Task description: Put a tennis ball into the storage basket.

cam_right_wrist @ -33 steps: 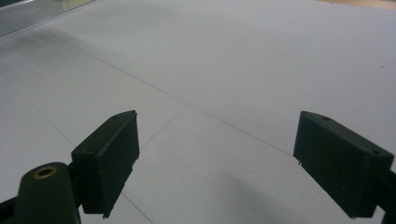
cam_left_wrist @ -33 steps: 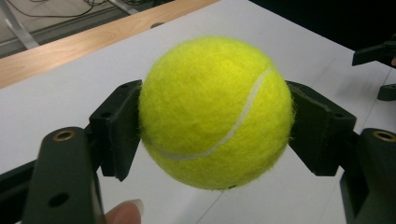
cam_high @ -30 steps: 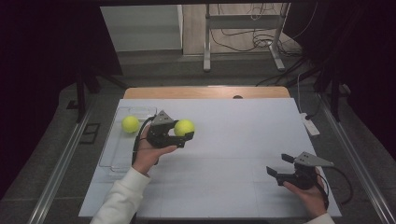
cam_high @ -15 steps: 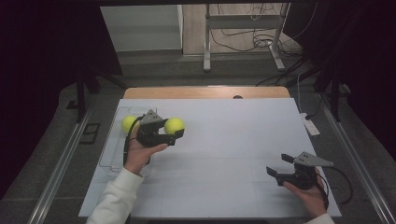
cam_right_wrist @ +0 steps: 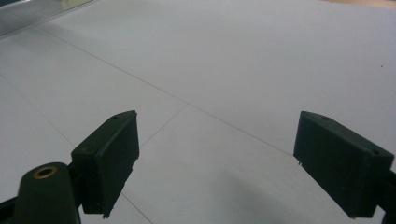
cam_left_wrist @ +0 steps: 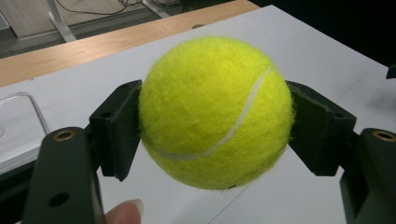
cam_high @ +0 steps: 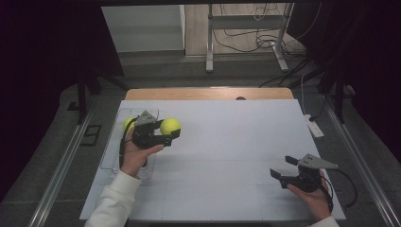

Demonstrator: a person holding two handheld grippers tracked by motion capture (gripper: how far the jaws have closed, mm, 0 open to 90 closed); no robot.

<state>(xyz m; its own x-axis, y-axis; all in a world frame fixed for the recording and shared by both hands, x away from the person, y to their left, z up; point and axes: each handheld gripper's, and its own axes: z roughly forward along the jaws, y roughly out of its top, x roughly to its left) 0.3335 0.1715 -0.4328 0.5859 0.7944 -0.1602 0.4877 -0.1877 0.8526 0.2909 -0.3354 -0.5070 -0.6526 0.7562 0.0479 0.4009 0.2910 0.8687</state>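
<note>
White-topped table (cam_high: 227, 142): thin grid lines run across the surface. Wooden strip (cam_high: 208, 93) along the table's far edge, with a small dark spot (cam_high: 241, 98) on it. Small white block (cam_high: 313, 127) with a cord lies at the table's right edge. Beyond the far edge, two metal stand legs (cam_high: 208, 47) rise from the floor, with loose cables (cam_high: 246, 33) between and behind them. A pale panel (cam_high: 142, 28) stands beyond the table, to the left. Metal rail (cam_high: 61, 165) on the floor along the table's left side, another rail (cam_high: 364, 165) along its right. A dark flat plate (cam_high: 91, 135) lies between the left rail and the table.
</note>
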